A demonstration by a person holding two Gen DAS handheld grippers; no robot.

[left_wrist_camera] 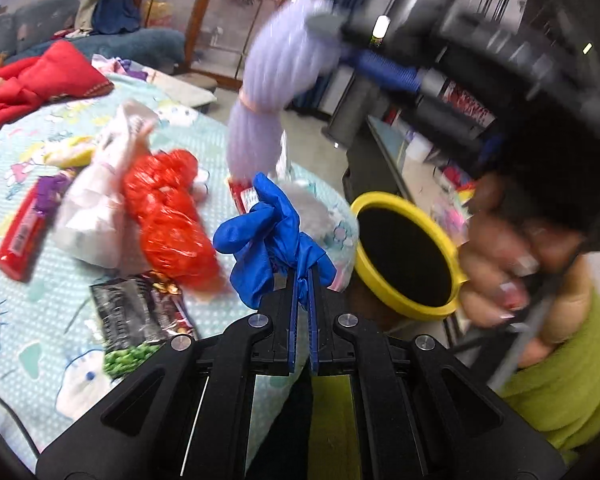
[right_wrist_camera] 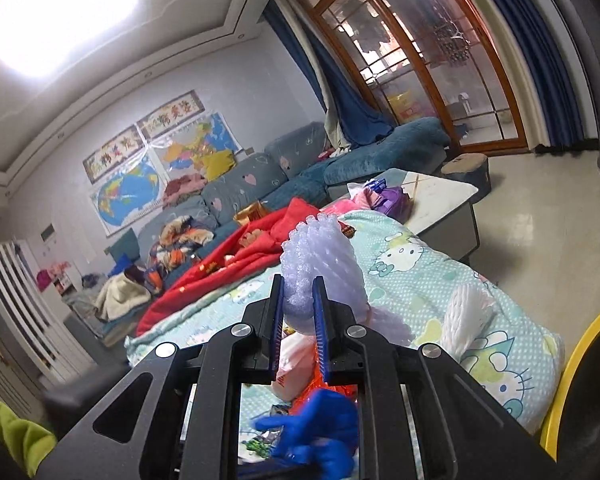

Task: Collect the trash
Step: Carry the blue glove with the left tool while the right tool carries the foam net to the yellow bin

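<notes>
Beside a bed edge [left_wrist_camera: 28,360] covered in a pale cartoon-print sheet, mid-way through collecting trash. Left gripper [left_wrist_camera: 304,280] clamped fully shut on a crumpled blue glove [left_wrist_camera: 268,232], bunched fabric pinched between the jaws, loose fingers splaying up and to the left. Just right of it, a yellow-rimmed bin [left_wrist_camera: 408,256] with a dark open mouth, tilted toward the camera beside the bed. Right gripper [right_wrist_camera: 298,308] closed tight on a lilac foam fruit net [right_wrist_camera: 320,256], squeezed at its waist. Net's long axis running from the jaws up and away in the right wrist view; in the left wrist view, hanging blurred above the sheet with its tied end down. Still lying on the sheet: a red plastic bag [left_wrist_camera: 168,216], a white crumpled wrapper [left_wrist_camera: 96,208], a dark snack packet [left_wrist_camera: 140,316]. Likely step: carrying both items to the bin. Next move probably calls for bringing each gripper over the bin mouth, then opening the jaws.
</notes>
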